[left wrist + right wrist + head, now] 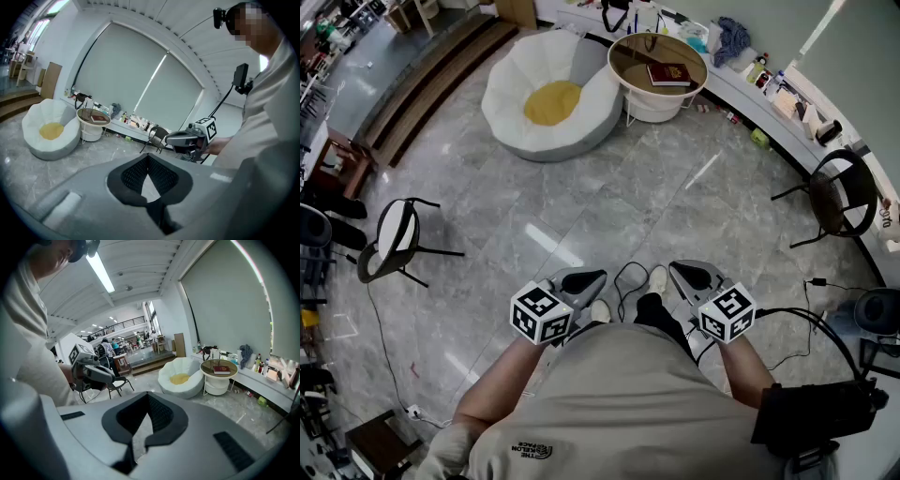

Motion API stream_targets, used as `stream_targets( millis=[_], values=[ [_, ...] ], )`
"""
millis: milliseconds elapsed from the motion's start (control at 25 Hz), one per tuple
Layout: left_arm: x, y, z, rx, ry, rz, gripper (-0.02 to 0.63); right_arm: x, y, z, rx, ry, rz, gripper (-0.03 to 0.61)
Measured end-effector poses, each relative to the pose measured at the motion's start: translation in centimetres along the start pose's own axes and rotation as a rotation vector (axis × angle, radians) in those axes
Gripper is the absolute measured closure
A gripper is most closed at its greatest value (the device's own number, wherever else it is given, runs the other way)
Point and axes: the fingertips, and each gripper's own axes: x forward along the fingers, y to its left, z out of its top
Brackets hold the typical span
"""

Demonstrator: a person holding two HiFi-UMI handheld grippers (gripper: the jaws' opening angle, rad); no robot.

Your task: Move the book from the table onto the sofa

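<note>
Both jaw pairs are clenched on nothing, the left gripper (581, 281) and right gripper (694, 275) held near the waist, likely because the book (669, 74) lies well away on the round table (633, 58), just beside the sofa (508, 94).

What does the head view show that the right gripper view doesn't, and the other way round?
Only the head view: the right gripper seen from above, the person's shoes and a black round chair by the curved wall. Only the right gripper view: a ceiling light strip, and that gripper's own jaws closed with nothing between them. Both: the left gripper, the red book lying on the round table, and the white sofa beside it.
</note>
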Motion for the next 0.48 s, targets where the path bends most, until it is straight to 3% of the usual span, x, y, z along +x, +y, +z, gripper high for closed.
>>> stream_targets(
  millis=[240,480],
  values=[
    [-0.1,0.4,0.1,0.038,0.006,-0.012,0.606,0.2,0.5,-0.4,0.004,-0.001,-0.014,0.566],
    [3.2,0.4,2.9,0.074,-0.001,-0.011,0.606,-0.4,-3.1,0.9,0.007,-0.018,-0.022,0.566]
  ],
)
